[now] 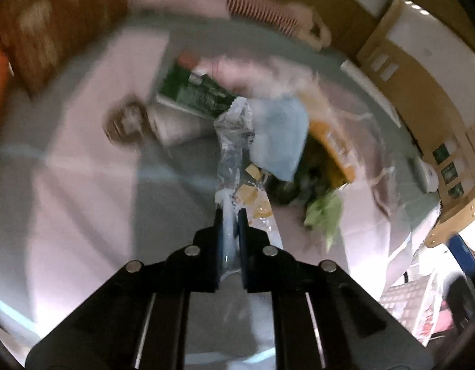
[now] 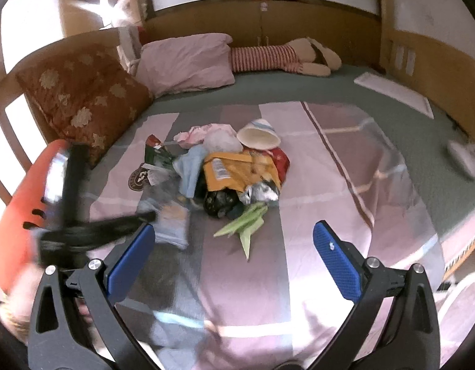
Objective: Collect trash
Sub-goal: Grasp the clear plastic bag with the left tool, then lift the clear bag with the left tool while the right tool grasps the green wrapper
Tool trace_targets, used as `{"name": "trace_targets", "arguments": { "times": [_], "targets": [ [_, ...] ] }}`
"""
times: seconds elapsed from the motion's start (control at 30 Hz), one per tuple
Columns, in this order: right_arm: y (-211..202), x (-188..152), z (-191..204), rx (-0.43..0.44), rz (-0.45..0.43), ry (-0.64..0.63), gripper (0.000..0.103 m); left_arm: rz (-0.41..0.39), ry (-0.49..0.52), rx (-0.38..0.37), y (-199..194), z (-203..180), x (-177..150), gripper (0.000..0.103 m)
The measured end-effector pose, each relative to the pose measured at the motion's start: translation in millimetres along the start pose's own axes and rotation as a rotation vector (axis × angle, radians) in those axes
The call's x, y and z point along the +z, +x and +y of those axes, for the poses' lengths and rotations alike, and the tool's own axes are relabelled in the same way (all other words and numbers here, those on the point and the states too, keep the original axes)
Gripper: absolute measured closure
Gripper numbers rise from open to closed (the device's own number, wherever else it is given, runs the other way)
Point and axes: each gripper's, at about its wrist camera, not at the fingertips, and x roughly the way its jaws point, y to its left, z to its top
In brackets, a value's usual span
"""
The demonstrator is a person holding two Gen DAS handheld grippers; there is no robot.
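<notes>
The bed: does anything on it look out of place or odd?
Yes. A heap of trash lies in the middle of the striped bedcover: an orange snack bag, a paper cup, crumpled foil and green paper scraps. The left gripper is shut on a clear plastic wrapper at its edge.

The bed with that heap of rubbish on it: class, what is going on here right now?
A person is clearing a trash pile off a bed with two handheld claws. The left claw is shut on a clear plastic wrapper at the near edge of the pile. The right claw is open and holds nothing, with a green paper scrap just ahead of it. The yellow bag, paper cup and the rest are still on the bed.
</notes>
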Motion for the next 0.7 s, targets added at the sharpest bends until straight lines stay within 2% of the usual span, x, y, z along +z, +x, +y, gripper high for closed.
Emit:
{"name": "trace_targets", "arguments": {
  "times": [0.03, 0.13, 0.3, 0.37, 0.47, 0.63, 0.7],
  "targets": [
    [2.9, 4.3, 3.1, -0.001, -0.002, -0.017, 0.003, -0.078, 0.043, 0.032, -26.0, 0.8, 5.1, 0.093],
    [17.1, 24.0, 20.5, 0.028, -0.006, -0.076, 0.003, -0.240, 0.106, 0.129, -76.5, 9.8, 15.5, 0.094],
    [55.9, 59.7, 57.3, 0.062, 0.016, -0.175, 0.003, -0.375, 0.038, 0.179, -120.0, 49.1, 30.8, 0.094],
    [76.0, 71.5, 73.5, 0.084, 0.027, -0.221, 0.003, -0.395, 0.013, 0.188, -127.9, 59.4, 34.0, 0.094],
    [110.5, 85.4, 92.4, 0.060, 0.057, -0.245, 0.003, -0.408, -0.017, 0.157, -134.2, 69.8, 37.4, 0.094],
    [187.5, 109.4, 105.2, 0.039, 0.157, -0.188, 0.006, -0.396, -0.014, 0.152, -131.5, 77.6, 38.7, 0.094],
    [211.5, 119.9, 107.6, 0.037, 0.186, -0.146, 0.013, -0.392, -0.020, 0.145, -130.8, 82.1, 40.8, 0.094]
  ]
}}
